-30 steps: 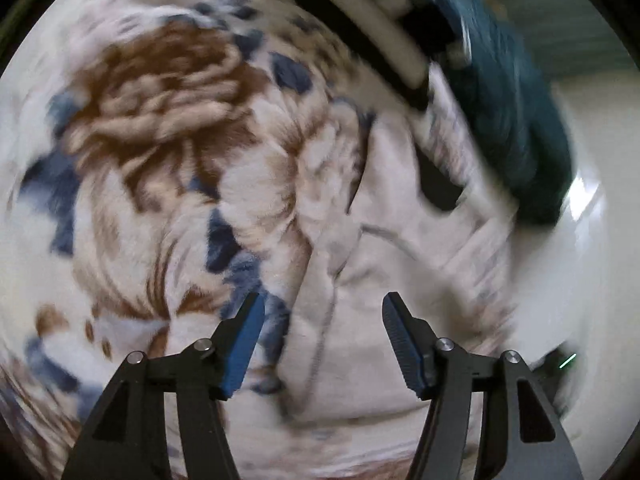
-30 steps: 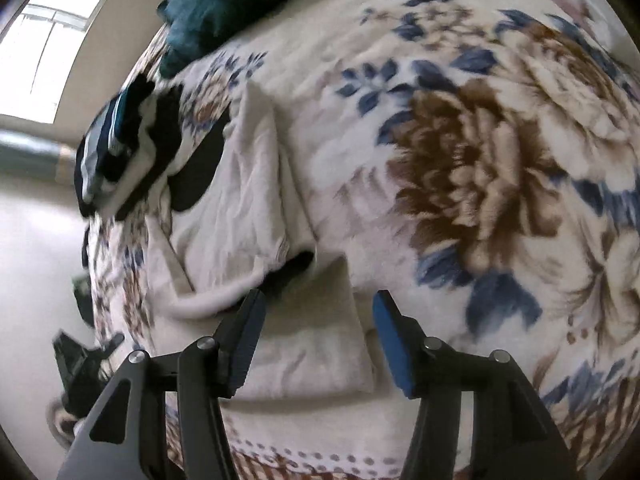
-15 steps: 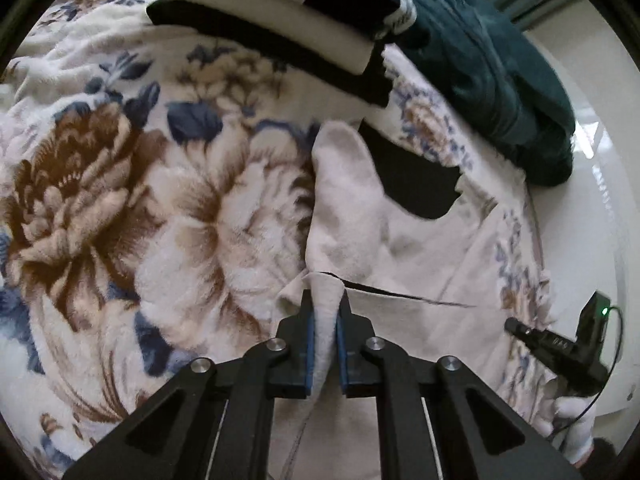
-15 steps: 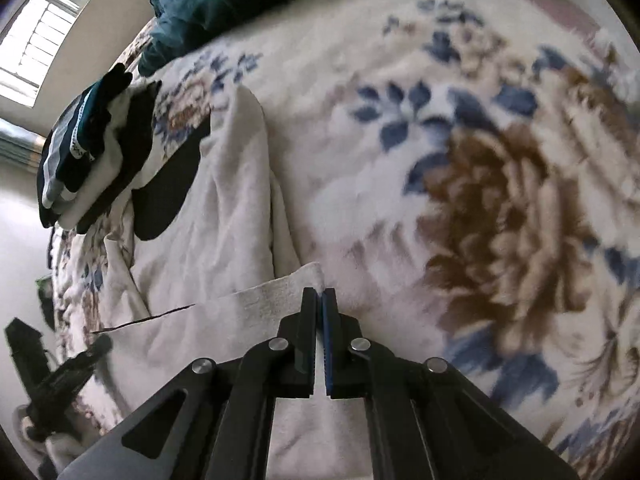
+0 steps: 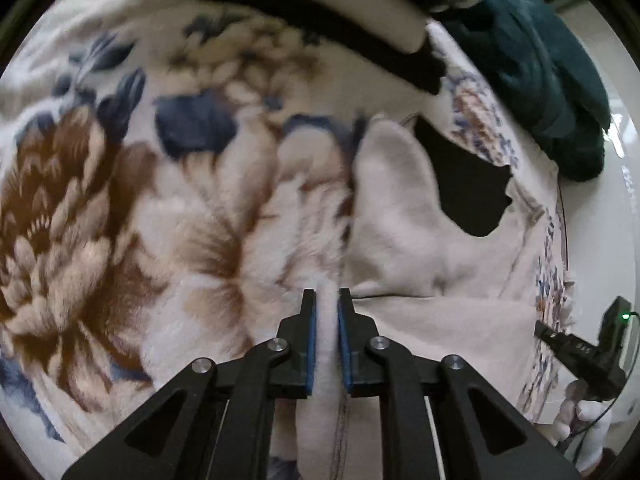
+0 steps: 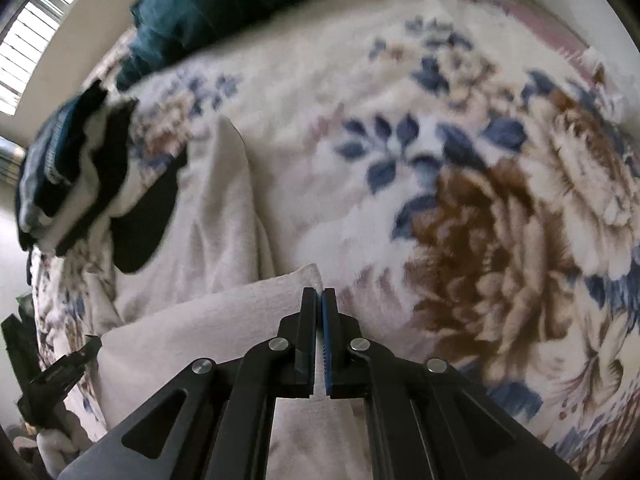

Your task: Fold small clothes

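Both grippers, left (image 5: 326,316) and right (image 6: 319,308), pinch the shirt's (image 5: 400,216) near edge at lower centre; its length runs away toward upper frame.

A bedroom in a home. A bed is covered by a plush cream blanket (image 6: 400,92) printed with large brown and blue flowers. A stack of folded clothes (image 6: 68,176) sits on it near a rumpled dark teal knit throw (image 5: 540,64). A cream garment (image 5: 400,240) lies spread on the blanket. A window with horizontal bars (image 6: 28,40) lets daylight in beside pale walls.
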`<act>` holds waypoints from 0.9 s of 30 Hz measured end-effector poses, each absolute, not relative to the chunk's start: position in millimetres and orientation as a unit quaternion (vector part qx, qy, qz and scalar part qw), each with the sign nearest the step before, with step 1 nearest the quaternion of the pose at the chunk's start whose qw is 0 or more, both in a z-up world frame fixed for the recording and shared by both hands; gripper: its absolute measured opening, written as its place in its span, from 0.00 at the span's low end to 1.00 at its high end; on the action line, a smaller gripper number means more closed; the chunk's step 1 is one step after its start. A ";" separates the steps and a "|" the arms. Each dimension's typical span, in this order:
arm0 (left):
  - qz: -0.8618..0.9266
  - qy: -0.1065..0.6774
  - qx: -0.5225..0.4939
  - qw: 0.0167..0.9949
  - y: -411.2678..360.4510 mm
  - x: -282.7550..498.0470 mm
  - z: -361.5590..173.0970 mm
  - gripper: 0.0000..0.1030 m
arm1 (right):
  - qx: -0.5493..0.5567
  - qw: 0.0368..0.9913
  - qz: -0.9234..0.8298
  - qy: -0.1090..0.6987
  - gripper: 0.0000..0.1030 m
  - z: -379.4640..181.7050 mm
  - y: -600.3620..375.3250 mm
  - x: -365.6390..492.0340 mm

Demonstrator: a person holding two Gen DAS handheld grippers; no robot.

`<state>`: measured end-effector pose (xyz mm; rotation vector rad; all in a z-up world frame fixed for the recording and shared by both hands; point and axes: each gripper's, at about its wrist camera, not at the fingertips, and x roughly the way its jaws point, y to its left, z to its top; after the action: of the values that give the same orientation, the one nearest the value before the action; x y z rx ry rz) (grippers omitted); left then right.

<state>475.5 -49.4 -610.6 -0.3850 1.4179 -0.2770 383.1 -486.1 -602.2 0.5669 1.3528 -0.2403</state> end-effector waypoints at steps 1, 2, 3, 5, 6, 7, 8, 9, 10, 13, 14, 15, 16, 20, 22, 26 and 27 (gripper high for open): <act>-0.122 0.650 -0.175 0.729 -47.0 477.5 -608.0 0.21 | 0.264 0.721 -0.107 0.632 0.07 -606.3 -487.6 385.5; -0.119 0.653 -0.178 0.727 -44.3 479.9 -603.5 0.27 | 0.272 0.714 -0.103 0.636 0.09 -602.3 -489.8 386.6; -0.123 0.648 -0.191 0.727 -40.7 483.5 -596.6 0.36 | 0.275 0.719 -0.099 0.630 0.11 -593.8 -491.2 387.1; -0.145 0.627 -0.213 0.736 -38.9 497.3 -578.2 0.47 | 0.280 0.735 -0.090 0.611 0.48 -571.4 -493.9 391.3; -0.147 0.622 -0.208 0.740 -40.2 503.4 -574.8 0.51 | 0.285 0.743 -0.084 0.600 0.55 -560.7 -495.2 395.7; -0.149 0.618 -0.192 0.747 -46.5 515.3 -570.2 0.51 | 0.288 0.749 -0.080 0.592 0.58 -551.9 -496.1 402.8; -0.151 0.616 -0.180 0.752 -52.5 524.2 -568.2 0.51 | 0.287 0.750 -0.079 0.590 0.58 -547.1 -496.6 411.0; -0.156 0.614 -0.167 0.756 -58.8 535.1 -567.6 0.51 | 0.287 0.753 -0.078 0.588 0.58 -543.4 -496.8 421.4; -0.165 0.616 -0.151 0.755 -69.8 547.6 -569.6 0.51 | 0.286 0.756 -0.074 0.584 0.58 -541.4 -497.5 435.5; -0.176 0.629 -0.095 0.751 -102.2 578.4 -583.5 0.51 | 0.263 0.767 -0.068 0.581 0.58 -546.1 -491.6 485.4; -0.177 0.634 -0.081 0.749 -108.5 586.3 -588.9 0.51 | 0.252 0.767 -0.063 0.586 0.58 -552.5 -488.9 506.9; -0.176 0.642 -0.061 0.743 -118.0 595.7 -597.5 0.51 | 0.243 0.767 -0.060 0.591 0.58 -557.9 -486.3 523.8; -0.172 0.647 -0.052 0.741 -121.9 600.4 -602.8 0.50 | 0.225 0.765 -0.050 0.601 0.58 -567.4 -480.2 546.5; -0.172 0.637 -0.029 0.751 -131.7 606.0 -610.5 0.14 | 0.165 0.743 -0.034 0.647 0.57 -598.9 -457.5 593.1; -0.177 0.627 -0.012 0.759 -135.0 601.6 -607.0 0.03 | 0.137 0.735 -0.028 0.663 0.37 -614.1 -447.4 601.0; -0.184 0.605 -0.001 0.775 -135.2 588.7 -592.5 0.03 | 0.111 0.752 -0.036 0.649 0.04 -612.8 -440.4 596.0; -0.185 0.601 -0.005 0.778 -133.6 586.7 -588.3 0.03 | 0.117 0.760 -0.035 0.638 0.03 -605.7 -442.0 591.4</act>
<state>586.7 -133.6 -588.3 -0.0100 1.2997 -0.3994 591.4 -442.0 -605.7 0.2554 1.3897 -0.0753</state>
